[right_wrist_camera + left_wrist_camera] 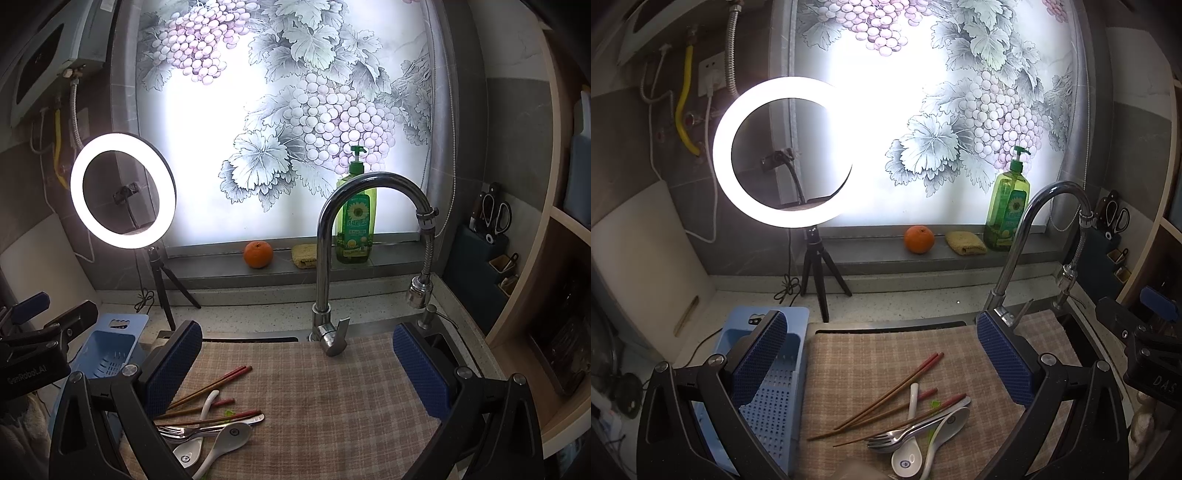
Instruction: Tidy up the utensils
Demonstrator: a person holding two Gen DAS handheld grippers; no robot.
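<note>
Left gripper point(881, 354) spread wide, black arms with blue textured pads, grasping nothing, poised above checked beige cloth point(849, 354) over the sink. Right gripper point(297, 365) likewise released and empty, hung above the bare right part of the same cloth. Lay in a loose heap at the cloth's near side: reddish-brown wooden chopsticks point(894, 387), steel forks point(886, 441), white ceramic spoons point(908, 458), all crossing and touching. Stood just left of the cloth: light blue perforated plastic utensil basket point(775, 398), nothing seen inside. Rose at the far right edge of the cloth: curved chrome tap point(328, 258). Rested on the far sill: round orange fruit point(258, 254), yellow sponge point(304, 255), green pump bottle point(356, 218). Glowed at far left: white ring lamp on black tripod point(783, 151).
</note>
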